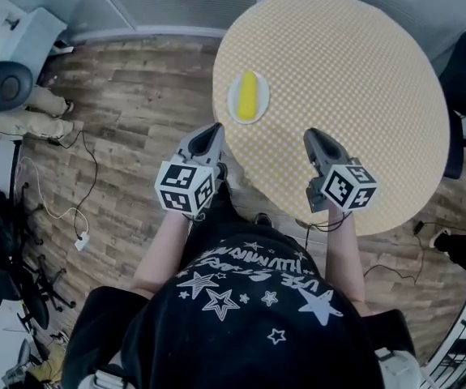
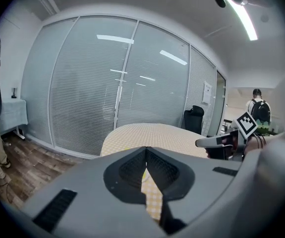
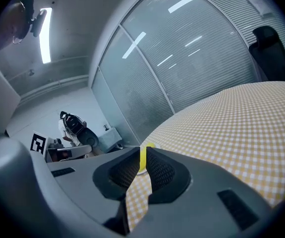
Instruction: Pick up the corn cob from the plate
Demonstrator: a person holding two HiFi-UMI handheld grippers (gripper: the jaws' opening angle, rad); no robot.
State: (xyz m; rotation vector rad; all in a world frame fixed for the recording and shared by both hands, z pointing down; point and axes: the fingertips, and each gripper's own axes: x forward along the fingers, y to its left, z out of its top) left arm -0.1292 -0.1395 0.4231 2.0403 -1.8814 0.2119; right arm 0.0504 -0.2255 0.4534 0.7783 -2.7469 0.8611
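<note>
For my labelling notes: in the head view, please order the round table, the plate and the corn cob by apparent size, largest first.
1. round table
2. plate
3. corn cob, lying on the plate

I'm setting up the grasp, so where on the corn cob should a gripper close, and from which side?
Close across the middle of the corn cob, spanning its narrow width. It lies flat on the plate, lengthwise away from the person, so come from the near side, above. The left gripper looks nearer; its shut jaws would need opening first.
</note>
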